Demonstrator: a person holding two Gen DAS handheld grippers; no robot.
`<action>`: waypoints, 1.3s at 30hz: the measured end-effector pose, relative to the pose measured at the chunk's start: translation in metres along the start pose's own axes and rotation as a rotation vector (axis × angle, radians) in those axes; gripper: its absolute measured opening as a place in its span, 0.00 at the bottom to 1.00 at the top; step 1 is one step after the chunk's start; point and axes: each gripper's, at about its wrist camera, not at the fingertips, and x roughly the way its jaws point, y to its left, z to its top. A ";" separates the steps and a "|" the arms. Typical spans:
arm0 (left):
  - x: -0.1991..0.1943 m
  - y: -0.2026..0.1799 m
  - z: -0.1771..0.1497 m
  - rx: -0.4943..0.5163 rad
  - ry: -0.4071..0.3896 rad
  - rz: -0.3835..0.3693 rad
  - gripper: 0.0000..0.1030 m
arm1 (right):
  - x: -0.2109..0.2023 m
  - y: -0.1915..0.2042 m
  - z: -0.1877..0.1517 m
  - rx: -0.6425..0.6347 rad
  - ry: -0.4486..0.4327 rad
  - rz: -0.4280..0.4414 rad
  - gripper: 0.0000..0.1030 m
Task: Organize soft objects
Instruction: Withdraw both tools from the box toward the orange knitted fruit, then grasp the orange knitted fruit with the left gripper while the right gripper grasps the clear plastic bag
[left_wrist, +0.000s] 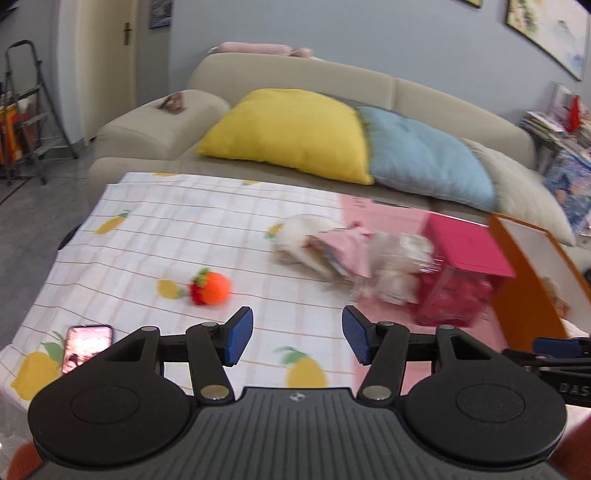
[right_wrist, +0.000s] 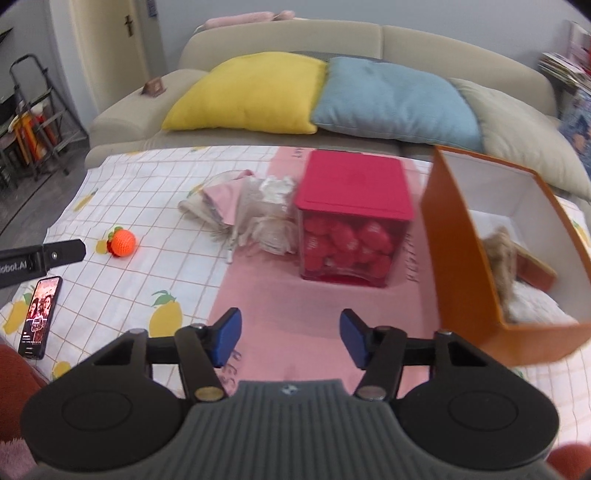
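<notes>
Both tongs, left gripper and right gripper, are hovering released above bare cloth. Crocheted orange is sitting at ten o'clock, pouches at eleven, orange box at two, "DAS" showing.

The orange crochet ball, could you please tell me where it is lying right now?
The orange crochet ball lies on the lemon-print cloth at the left in both views, beyond the phone and left of the pink fabric pile.

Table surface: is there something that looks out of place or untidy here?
Yes. A smartphone with its screen lit lies at the left edge among the soft things. The pink and white fabric pile sprawls loosely against the red box. The crocheted orange fruit sits alone.
</notes>
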 end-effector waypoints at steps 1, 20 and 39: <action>0.006 0.006 0.002 0.005 0.003 0.018 0.64 | 0.006 0.004 0.005 -0.013 0.001 0.003 0.56; 0.153 0.059 0.020 0.180 0.172 0.117 0.68 | 0.108 0.070 0.075 -0.520 -0.124 -0.174 0.54; 0.191 0.056 0.015 0.250 0.225 0.153 0.59 | 0.183 0.085 0.048 -1.023 -0.043 -0.383 0.38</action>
